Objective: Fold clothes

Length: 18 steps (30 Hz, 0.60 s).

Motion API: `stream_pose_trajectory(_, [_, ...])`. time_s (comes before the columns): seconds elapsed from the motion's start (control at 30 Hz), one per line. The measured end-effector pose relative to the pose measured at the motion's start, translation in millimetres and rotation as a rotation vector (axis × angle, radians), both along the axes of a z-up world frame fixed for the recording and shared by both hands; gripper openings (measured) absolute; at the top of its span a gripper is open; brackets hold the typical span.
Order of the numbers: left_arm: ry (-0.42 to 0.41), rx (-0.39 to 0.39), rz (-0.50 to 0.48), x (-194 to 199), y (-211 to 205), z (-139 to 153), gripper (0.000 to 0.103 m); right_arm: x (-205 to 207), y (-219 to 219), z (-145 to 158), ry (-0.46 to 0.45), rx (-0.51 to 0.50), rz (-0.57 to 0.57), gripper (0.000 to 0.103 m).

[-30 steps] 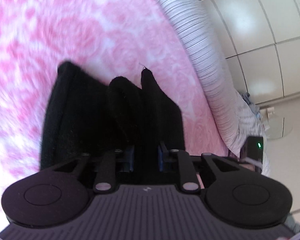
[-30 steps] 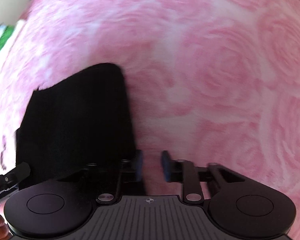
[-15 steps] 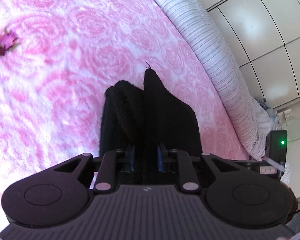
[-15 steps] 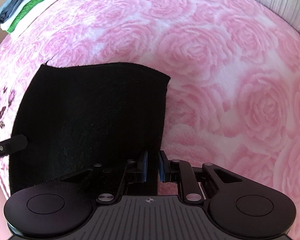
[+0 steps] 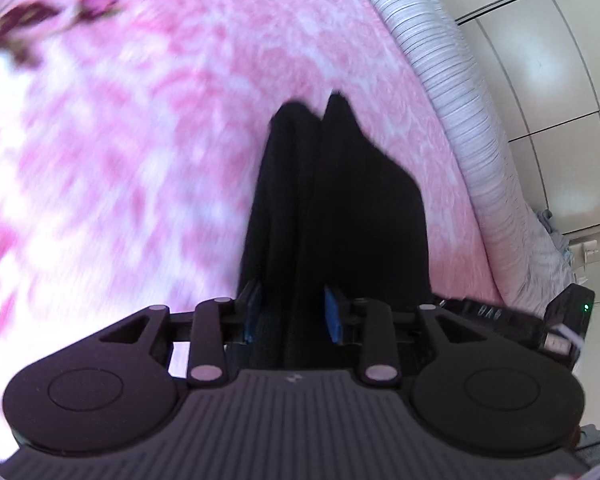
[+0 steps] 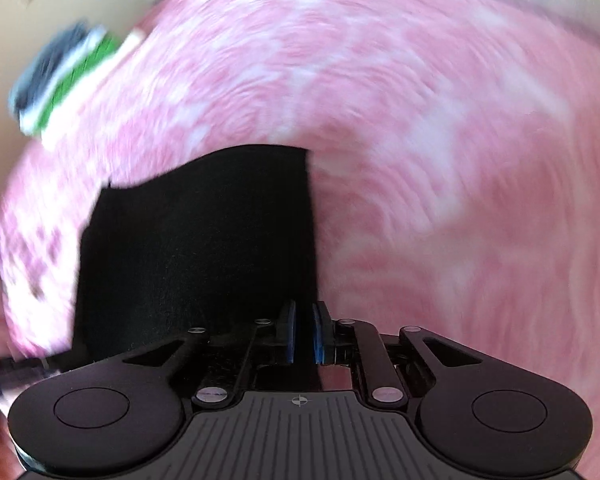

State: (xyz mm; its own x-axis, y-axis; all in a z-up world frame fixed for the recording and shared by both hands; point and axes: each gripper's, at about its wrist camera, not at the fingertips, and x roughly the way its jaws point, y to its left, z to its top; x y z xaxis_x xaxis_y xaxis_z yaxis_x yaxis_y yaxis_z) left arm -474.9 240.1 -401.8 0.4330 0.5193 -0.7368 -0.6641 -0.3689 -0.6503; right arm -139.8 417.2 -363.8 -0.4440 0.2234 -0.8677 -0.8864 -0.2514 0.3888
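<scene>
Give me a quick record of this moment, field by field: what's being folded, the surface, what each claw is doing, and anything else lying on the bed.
garment: black fuzzy cloth, bunched into upright folds in the left wrist view
surface: pink rose-patterned bedspread
left claw: jaws opening, black cloth between the blue pads
right claw: jaws closing, blue pads pinching the cloth's right edge
other items: stack of folded clothes, grey, white and green, at the bed's far corner
background: white wardrobe doors beyond the bed edge
image quality: both views motion-blurred
</scene>
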Motion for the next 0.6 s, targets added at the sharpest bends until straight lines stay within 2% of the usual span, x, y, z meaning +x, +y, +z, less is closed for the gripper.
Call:
stream_pose_trajectory(0.1, [-0.053, -0.041, 0.043, 4, -30, 0, 0.03, 38, -14, 0, 0.113, -0.088, -0.133, 0.013])
stream_pose_trajectory(0.17, [-0.086, -0.051, 0.074, 9, -39, -4, 0.034, 56, -33, 3, 0.107, -0.112, -0.179, 0.013])
stream_pose_trajectory(0.27, [-0.131, -0.061, 0.116, 17, -51, -10, 0.035, 67, -57, 1, 0.065, -0.136, -0.187, 0.014])
stream_pose_trajectory(0.33, [-0.13, -0.041, 0.118, 21, -48, -13, 0.034, 65, -69, -6, 0.086, -0.177, -0.189, 0.014])
stream_pose_trajectory(0.37, [-0.112, -0.036, 0.116, 22, -46, -14, 0.023, 60, -74, -6, 0.083, -0.171, -0.188, 0.013])
stream_pose_trajectory(0.43, [-0.067, -0.016, 0.105, 23, -45, -13, 0.015, 48, -82, -2, 0.059, -0.134, -0.176, 0.013])
stream_pose_trajectory(0.47, [-0.037, -0.008, 0.1, 22, -46, -11, 0.014, 40, -84, 1, 0.041, -0.107, -0.148, 0.013])
stream_pose_trajectory(0.53, [-0.004, 0.004, 0.08, 21, -48, -9, 0.014, 23, -88, 8, 0.013, -0.053, -0.065, 0.006])
stream_pose_trajectory(0.6, [-0.016, -0.002, 0.069, 22, -48, -11, 0.014, 8, -95, 13, -0.058, 0.019, 0.027, 0.006])
